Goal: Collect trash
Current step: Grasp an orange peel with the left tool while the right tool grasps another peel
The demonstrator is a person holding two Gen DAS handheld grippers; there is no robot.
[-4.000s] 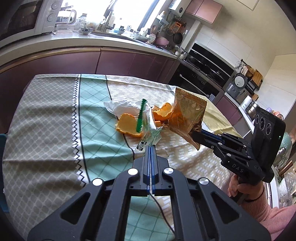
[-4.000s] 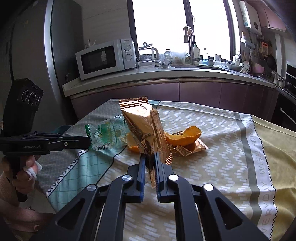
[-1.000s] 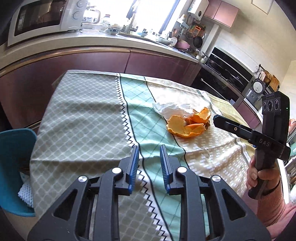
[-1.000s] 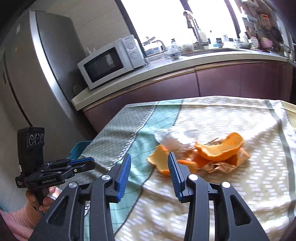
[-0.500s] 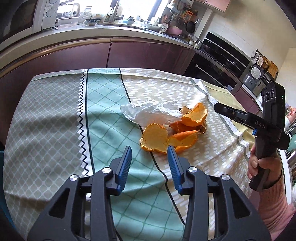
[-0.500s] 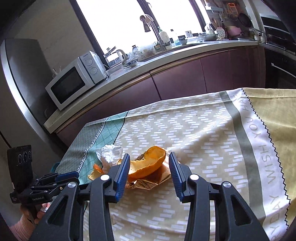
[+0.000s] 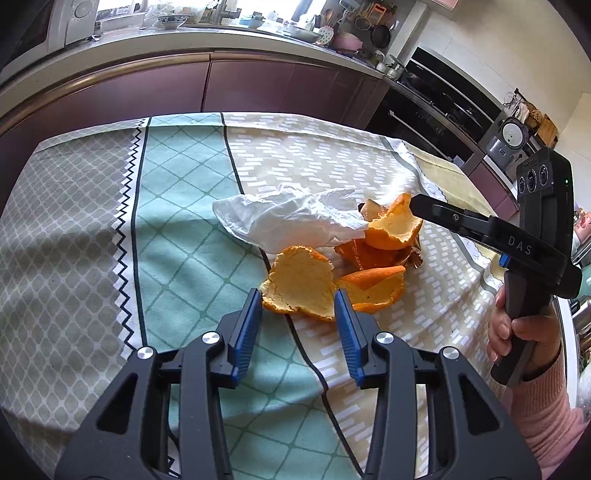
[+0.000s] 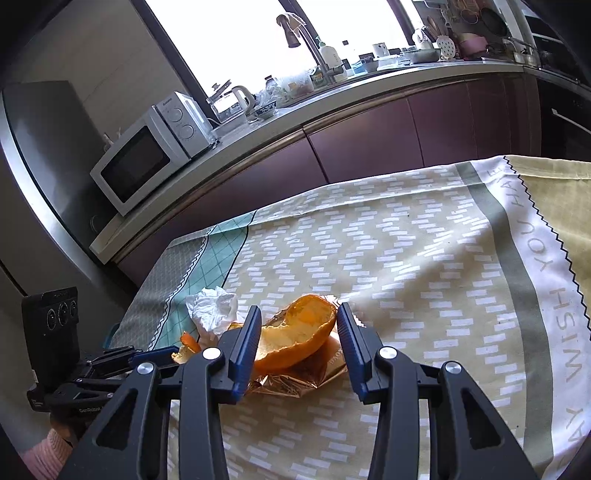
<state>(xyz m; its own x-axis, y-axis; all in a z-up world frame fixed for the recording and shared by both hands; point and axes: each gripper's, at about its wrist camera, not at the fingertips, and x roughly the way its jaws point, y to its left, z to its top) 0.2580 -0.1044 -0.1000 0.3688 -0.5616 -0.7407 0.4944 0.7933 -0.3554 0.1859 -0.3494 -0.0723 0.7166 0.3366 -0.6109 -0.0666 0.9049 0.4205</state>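
Orange peels lie in a small heap on the patterned tablecloth (image 7: 177,206). My left gripper (image 7: 298,301) is open with its jaws on either side of the nearest peel (image 7: 301,282). A second peel (image 7: 373,288) lies just to its right. My right gripper (image 8: 298,319) is open around a large curled peel (image 8: 295,338), which sits on a gold foil wrapper (image 8: 291,382). That peel (image 7: 393,229) and the wrapper (image 7: 373,253) also show in the left wrist view. A crumpled white tissue (image 7: 284,218) lies beside the heap, also in the right wrist view (image 8: 214,308).
A kitchen counter (image 7: 184,40) with a microwave (image 8: 147,151), a sink tap (image 8: 295,33) and dishes runs behind the table. Ovens (image 7: 443,110) stand to the right. The table's edge (image 8: 147,280) drops off toward the counter.
Both grippers have moved in toward the heap and now bracket a peel each. Four seconds ago each held a wrapper; now both are open and empty.
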